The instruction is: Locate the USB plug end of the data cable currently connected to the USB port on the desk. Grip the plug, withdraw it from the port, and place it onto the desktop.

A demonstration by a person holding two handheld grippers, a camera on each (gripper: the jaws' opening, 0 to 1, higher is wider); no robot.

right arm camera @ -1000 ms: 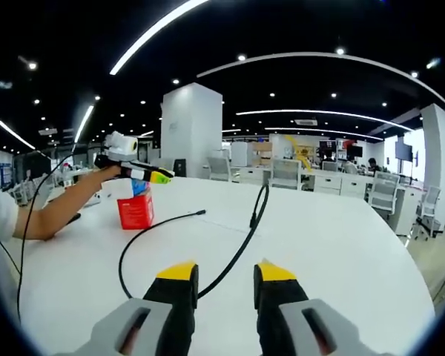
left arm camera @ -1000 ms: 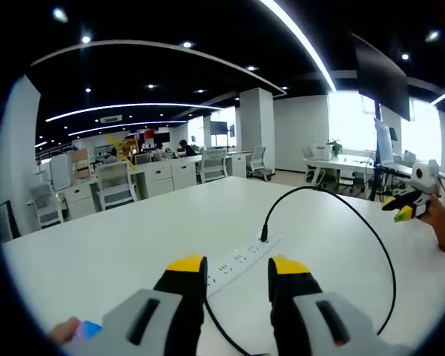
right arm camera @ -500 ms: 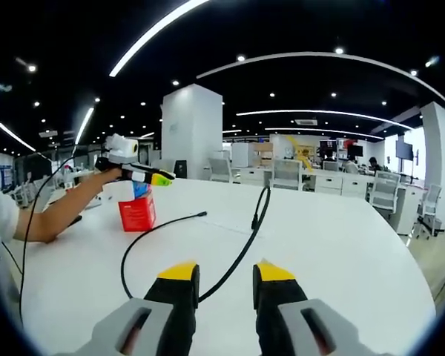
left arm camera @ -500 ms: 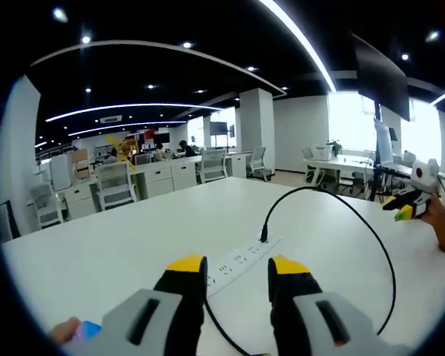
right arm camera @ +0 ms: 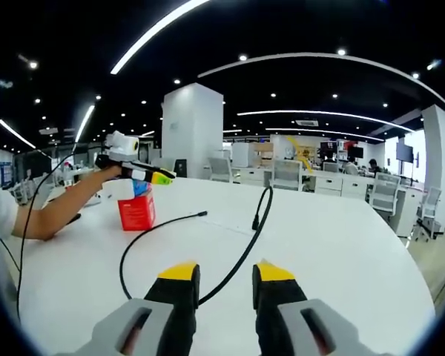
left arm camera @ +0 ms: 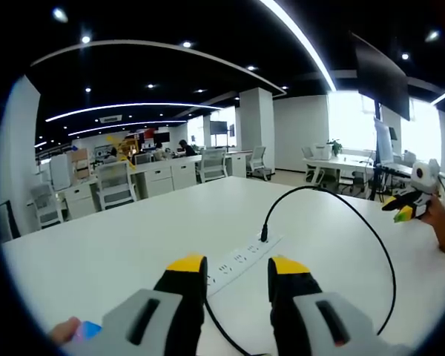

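A white power strip (left arm camera: 241, 259) lies on the white table (left arm camera: 111, 252) just beyond my left gripper (left arm camera: 236, 268), which is open and holds nothing. A black plug (left arm camera: 265, 235) stands in the strip's far end. Its black cable (left arm camera: 356, 211) arcs up, right and back down toward me. In the right gripper view the same cable (right arm camera: 237, 259) runs from between my jaws up to the upright plug (right arm camera: 256, 221), and a loose cable end (right arm camera: 202, 213) lies on the table. My right gripper (right arm camera: 225, 273) is open and empty, well short of the plug.
A person's arm holds another gripper (right arm camera: 133, 169) above a red box (right arm camera: 136, 211) at the left of the table; such a gripper (left arm camera: 414, 199) also sits at the far right. A blue object (left arm camera: 89, 330) lies by my left jaw. Office desks and chairs (left arm camera: 115, 185) stand behind.
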